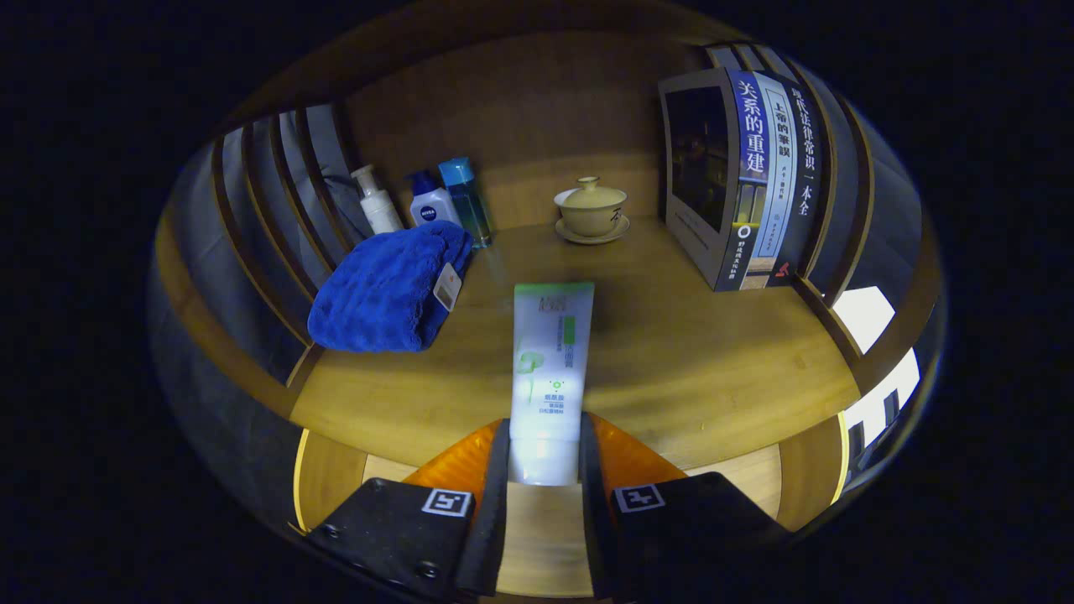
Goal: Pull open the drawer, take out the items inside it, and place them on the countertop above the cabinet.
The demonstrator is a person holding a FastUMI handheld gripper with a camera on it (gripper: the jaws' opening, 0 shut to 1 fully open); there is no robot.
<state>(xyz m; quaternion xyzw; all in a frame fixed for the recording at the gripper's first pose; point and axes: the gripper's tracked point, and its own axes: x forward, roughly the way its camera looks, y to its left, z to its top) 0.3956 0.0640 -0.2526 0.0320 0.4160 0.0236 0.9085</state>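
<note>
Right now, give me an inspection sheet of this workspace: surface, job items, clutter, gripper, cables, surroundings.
Surface: wooden countertop, lit unevenly, dim toward the back.
Job's things: white and green tube between the fingers, its far end reaching out over the countertop.
Clutter: folded blue towel with a tag; three bottles behind it; lidded cup on a saucer at the back; books standing upright beside the slats.
Gripper: gripper with both fingers pressed on the tube's near end.
Cables: nothing seen.
Surroundings: wooden back panel; slatted wooden sides with grey cloth behind.
</note>
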